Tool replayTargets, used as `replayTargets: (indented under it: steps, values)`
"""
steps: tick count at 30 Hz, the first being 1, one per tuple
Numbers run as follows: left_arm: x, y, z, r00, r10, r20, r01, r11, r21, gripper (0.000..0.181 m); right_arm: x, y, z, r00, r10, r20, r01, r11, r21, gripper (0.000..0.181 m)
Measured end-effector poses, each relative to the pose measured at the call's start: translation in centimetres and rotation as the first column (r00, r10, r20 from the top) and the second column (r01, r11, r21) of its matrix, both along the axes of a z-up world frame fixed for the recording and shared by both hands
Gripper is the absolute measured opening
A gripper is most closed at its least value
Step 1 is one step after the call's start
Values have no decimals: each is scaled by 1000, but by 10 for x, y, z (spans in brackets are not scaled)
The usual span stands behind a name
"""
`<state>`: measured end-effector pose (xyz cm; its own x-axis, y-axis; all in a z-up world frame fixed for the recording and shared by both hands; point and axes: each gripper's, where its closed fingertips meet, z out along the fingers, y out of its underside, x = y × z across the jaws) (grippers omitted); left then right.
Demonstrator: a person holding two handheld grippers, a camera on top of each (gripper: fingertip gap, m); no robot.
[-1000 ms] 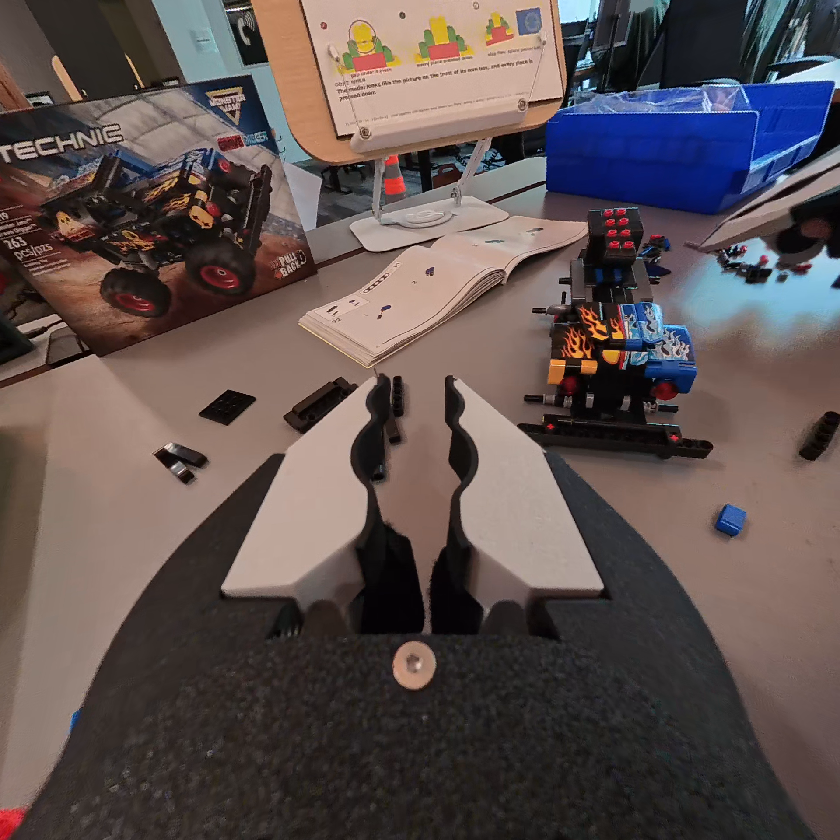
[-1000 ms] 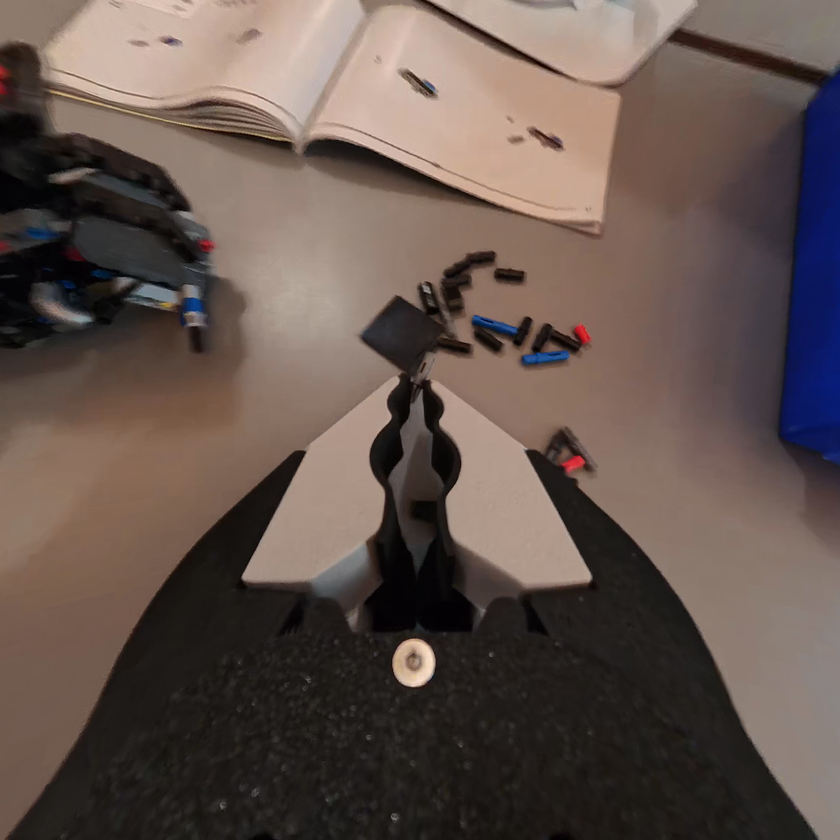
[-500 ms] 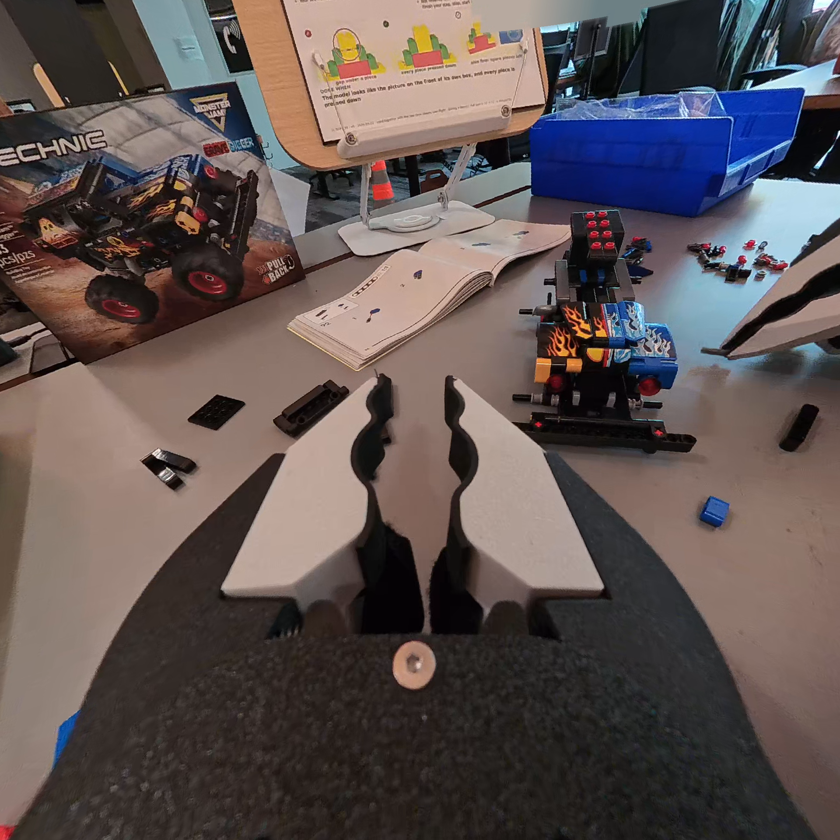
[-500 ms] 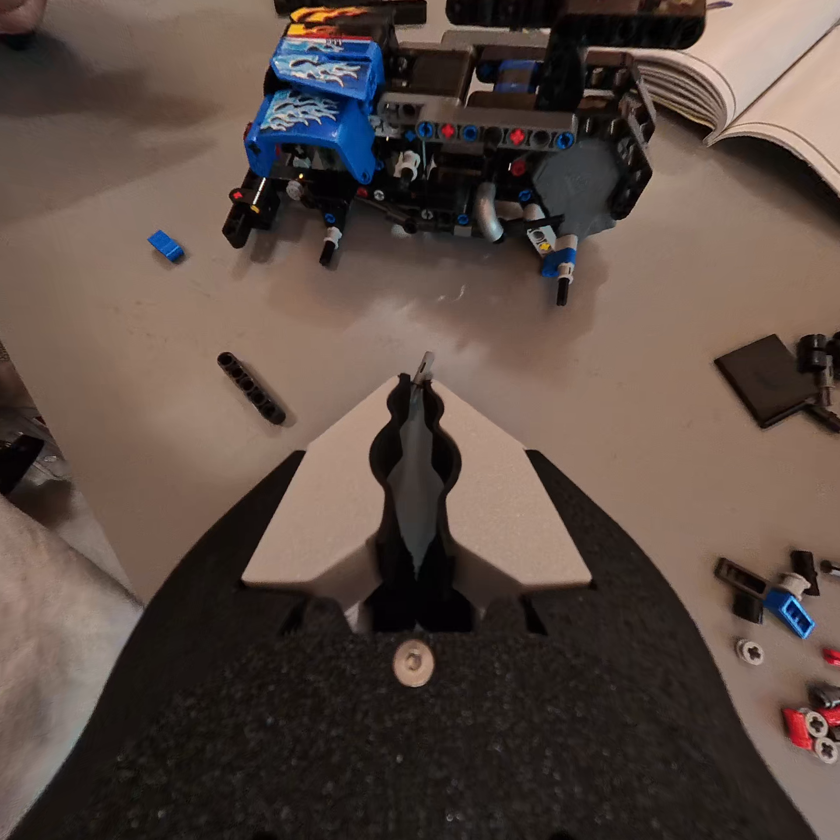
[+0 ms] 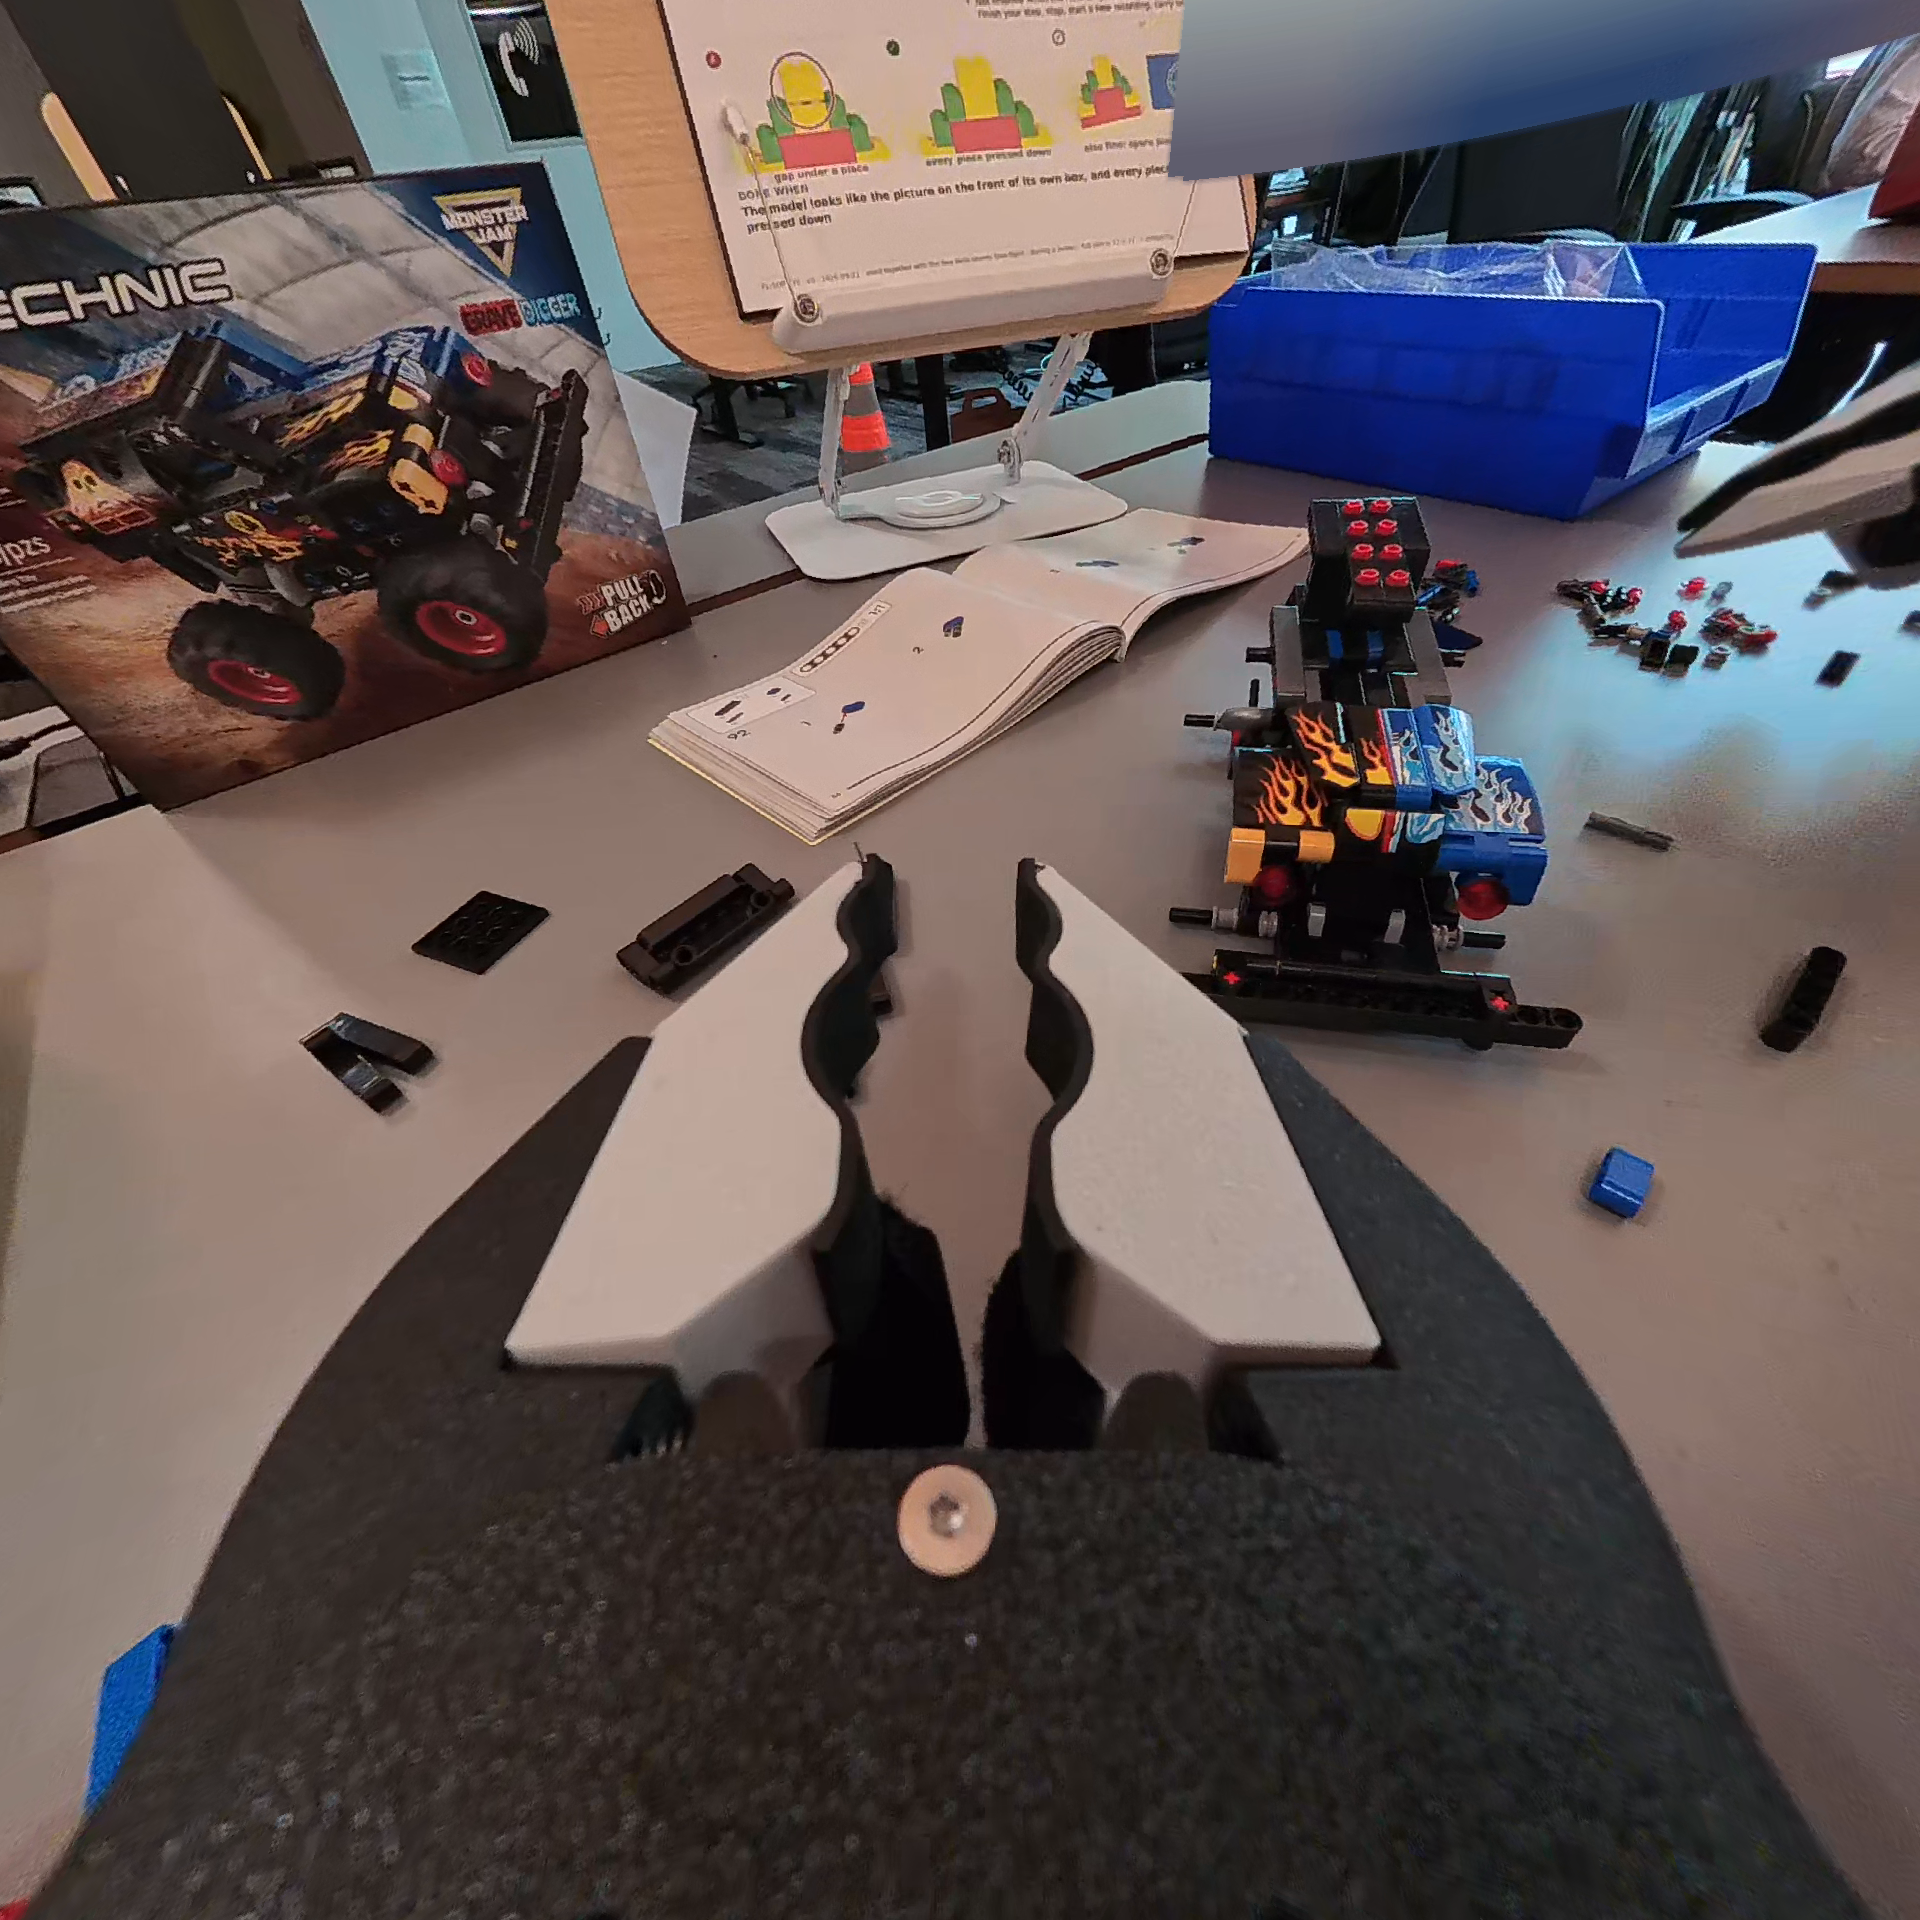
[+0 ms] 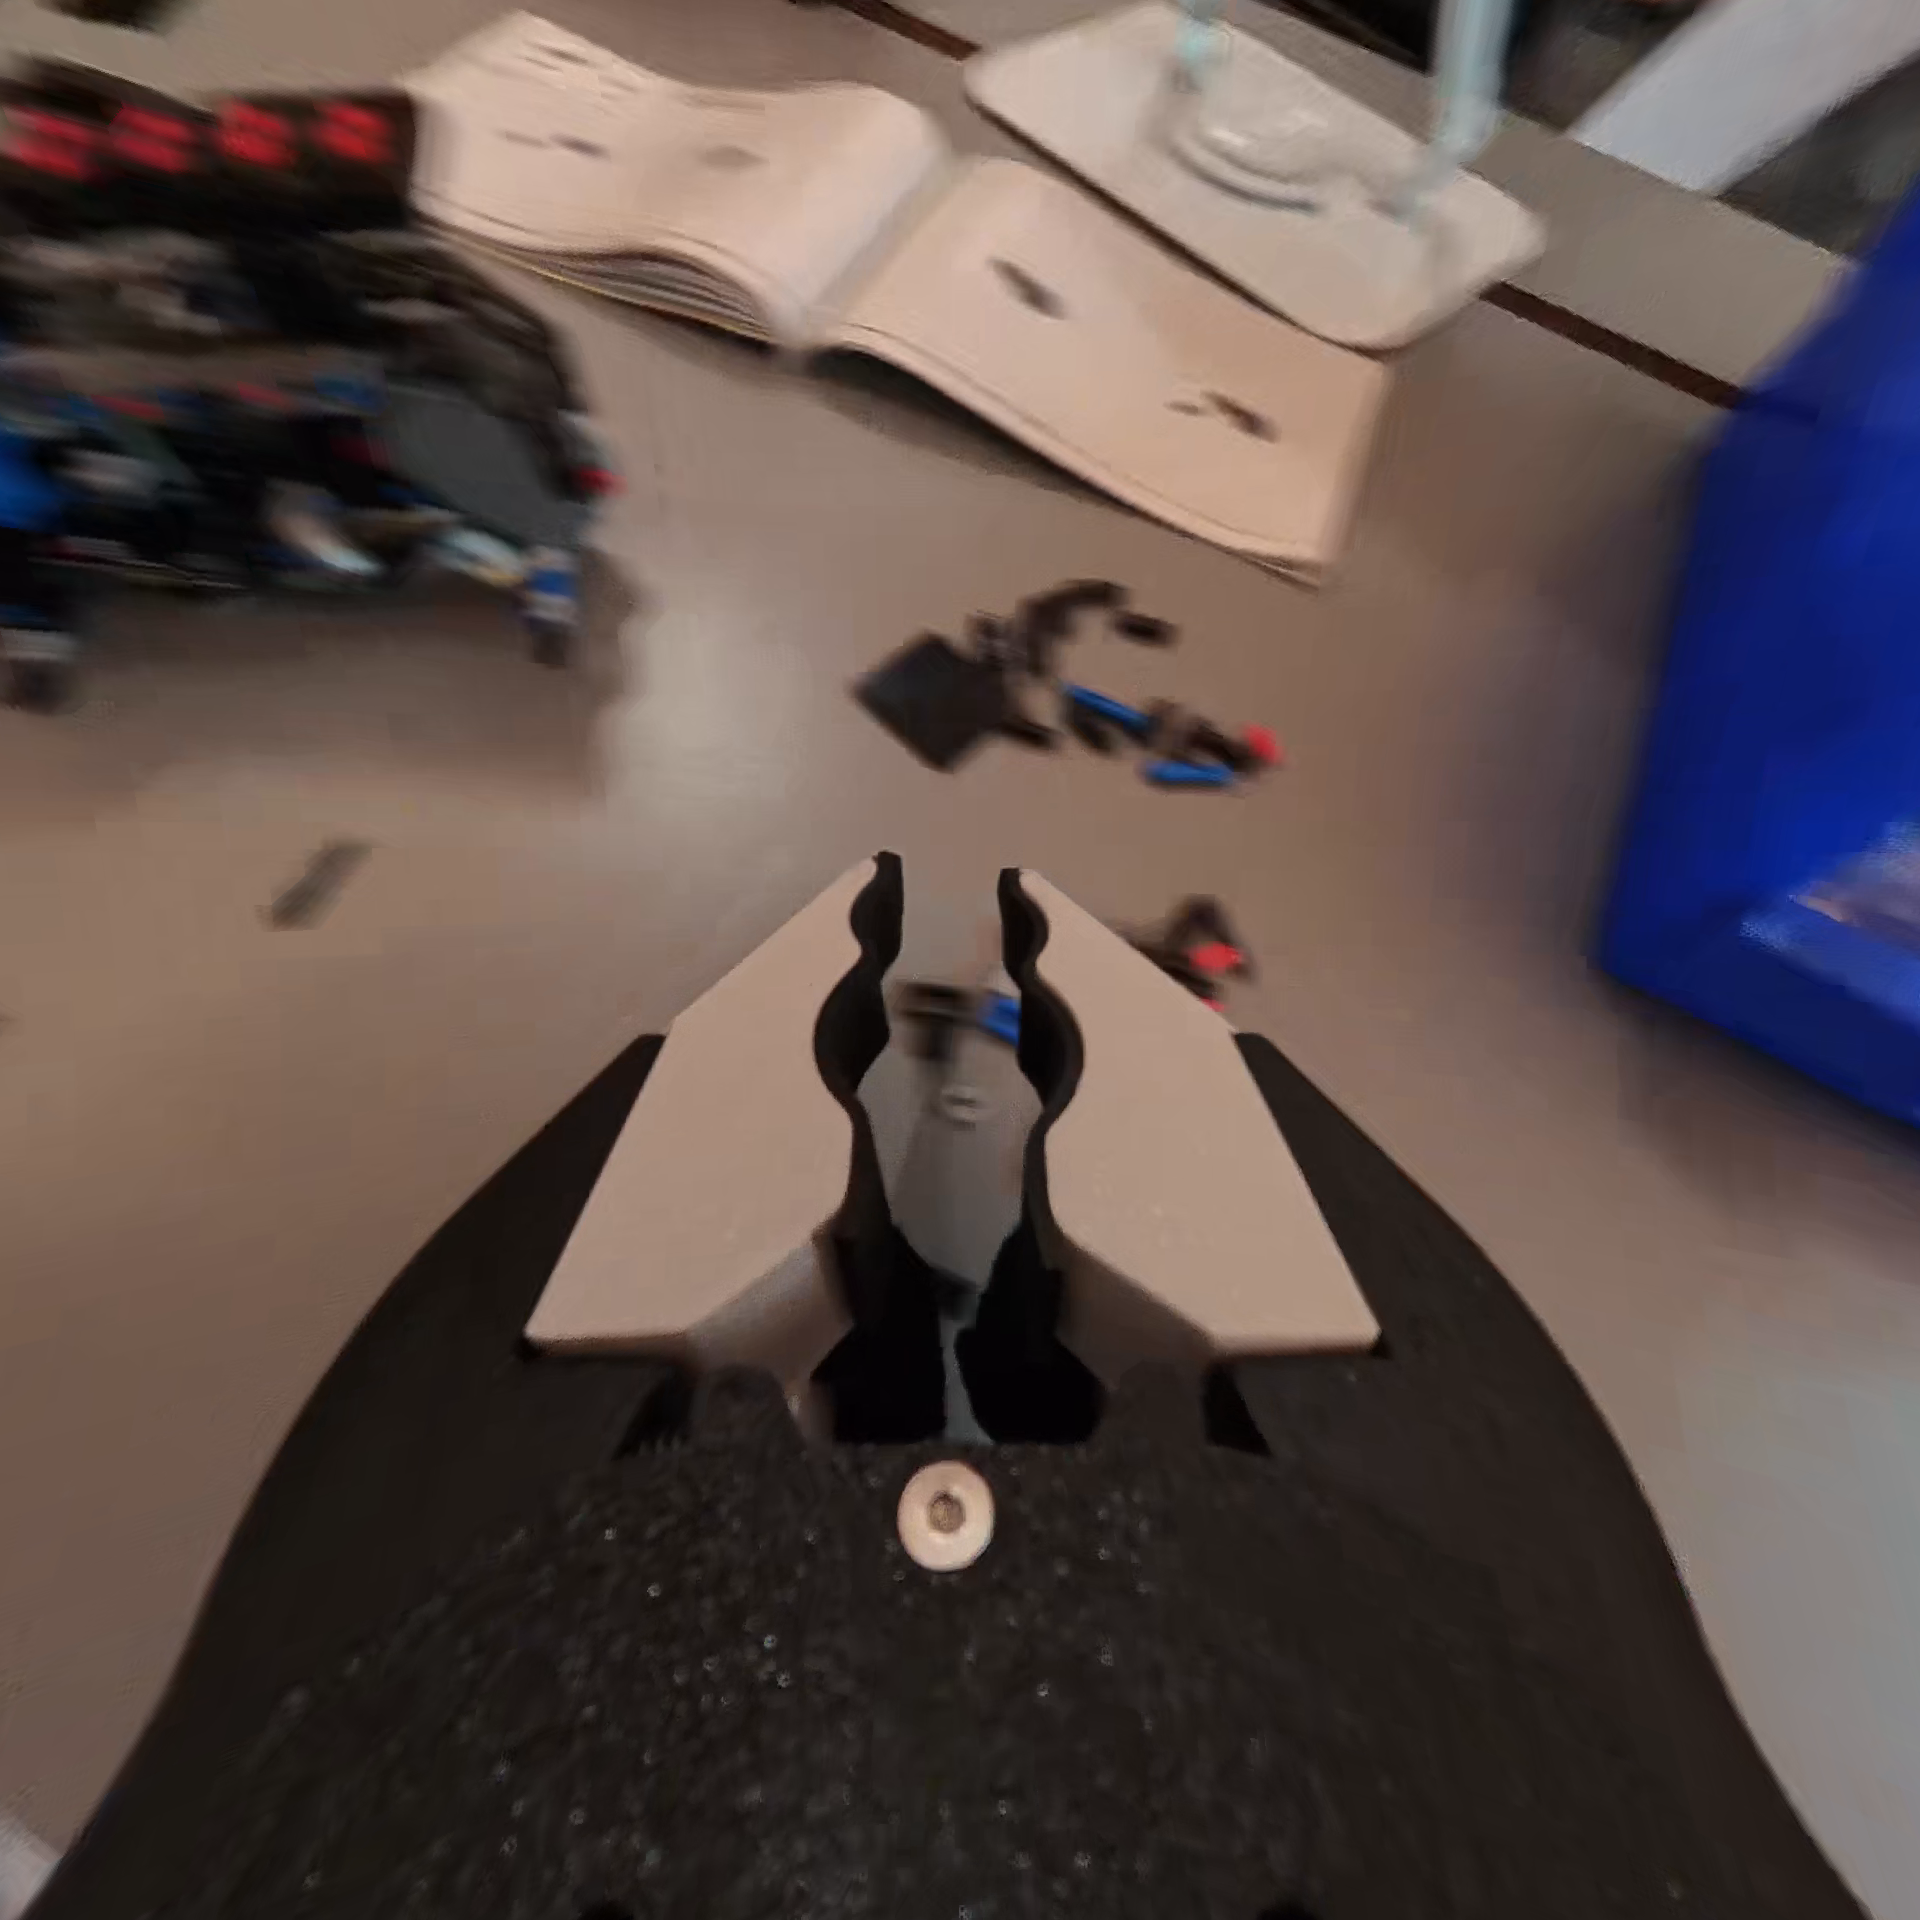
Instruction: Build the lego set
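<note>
The partly built truck [image 5: 1371, 790], black and blue with flame stickers, stands on the grey table right of centre; it is blurred at the left of the right wrist view [image 6: 281, 416]. My left gripper [image 5: 951, 868] is open and empty, low over the table left of the truck. My right gripper [image 6: 945, 868] is open and empty, over the table near a pile of small black, blue and red pins [image 6: 1143, 717] and a black tile [image 6: 925, 696]. It shows at the far right of the left wrist view [image 5: 1808, 488]. A thin grey piece [image 5: 1628, 831] lies right of the truck.
The open instruction booklet [image 5: 935, 665], the set's box [image 5: 291, 468] and a blue bin [image 5: 1507, 364] stand at the back. Loose black parts [image 5: 707, 928] lie left of my left gripper. A small blue piece [image 5: 1621, 1181] and a black beam [image 5: 1803, 997] lie at the right. About 35 cm separates my left fingertips from my right. The black tile [image 6: 925, 696] is closer to my right gripper, around 9 cm from its tips; the left tips are 35 cm off.
My right gripper was shut on a thin grey piece beside the truck; it has opened, the piece lies on the table, and the gripper has swung right toward the pin pile. The left gripper barely moved.
</note>
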<state>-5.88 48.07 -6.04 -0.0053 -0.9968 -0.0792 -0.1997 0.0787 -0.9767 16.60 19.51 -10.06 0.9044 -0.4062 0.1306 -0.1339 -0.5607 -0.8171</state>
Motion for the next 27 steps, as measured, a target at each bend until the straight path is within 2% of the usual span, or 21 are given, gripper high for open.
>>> replayTargets:
  steps: [2,5,8,13,14,20,23,25,26,27]
  values:
    - [0,0,0,1000,-1,2,1,1000,-2,22,37,-23,-9,994,-104,17,105,994,-42,21]
    - [0,1,1,1000,0,4,0,1000,-12,22,53,-28,-27,989,-113,-98,109,993,-46,26]
    - [0,2,1,1000,1,4,-1,1000,-21,22,53,-26,-38,980,-101,-171,94,994,-52,27]
    - [0,2,1,1000,-1,3,1,1000,-27,22,57,-28,-44,990,-114,-78,106,989,-104,21]
    - [1,2,0,1000,-3,2,3,1000,-28,22,58,-28,-44,991,-115,-70,107,989,-106,16]
    - [0,2,2,1000,-4,9,5,1000,-28,22,57,-29,-38,991,-116,-73,109,989,-96,15]
    - [0,2,1,1000,-4,9,4,1000,-27,22,25,-6,-11,998,13,-55,-13,1000,-6,15]
    - [0,2,1,1000,-3,9,3,1000,-24,22,-29,21,-2,973,216,-76,-214,976,34,15]
    - [0,1,1,1000,-2,8,2,1000,-21,22,-59,33,-5,944,315,-96,-313,949,40,15]
    - [0,1,1,1000,-2,8,2,1000,-19,22,-81,40,-14,925,364,-110,-364,931,17,15]
